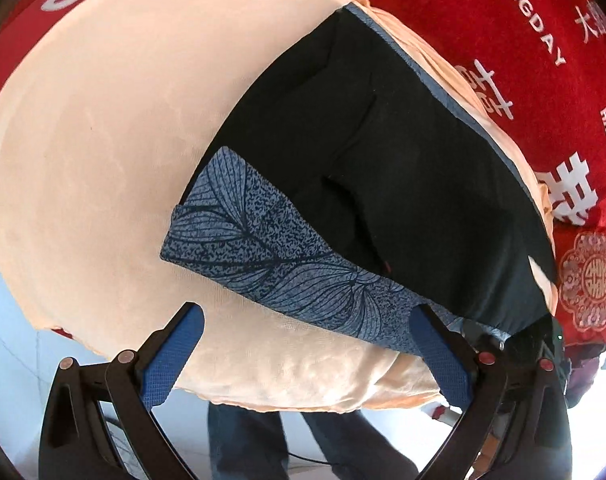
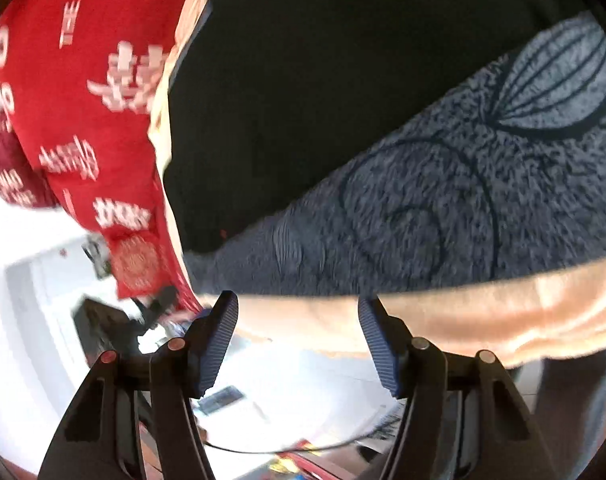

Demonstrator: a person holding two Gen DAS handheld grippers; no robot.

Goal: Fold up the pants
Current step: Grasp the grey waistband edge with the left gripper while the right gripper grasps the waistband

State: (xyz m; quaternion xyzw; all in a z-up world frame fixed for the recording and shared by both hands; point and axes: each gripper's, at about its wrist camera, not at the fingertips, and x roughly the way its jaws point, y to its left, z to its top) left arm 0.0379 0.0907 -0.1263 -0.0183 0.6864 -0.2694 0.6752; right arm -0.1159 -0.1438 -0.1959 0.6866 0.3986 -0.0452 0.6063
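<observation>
The pants are black with a blue leaf-patterned band along the near edge. They lie flat on a peach cloth. My left gripper stands open just above the near edge of the cloth, its right fingertip at the band's lower border. In the right wrist view the black pants and the patterned band fill the upper right. My right gripper is open just short of the band, with only the peach cloth's edge behind its gap. This view is blurred.
A red cloth with white lettering lies under the peach one and hangs off the far side. A person's legs in jeans stand below the table edge on a white floor. Dark clutter sits on the floor.
</observation>
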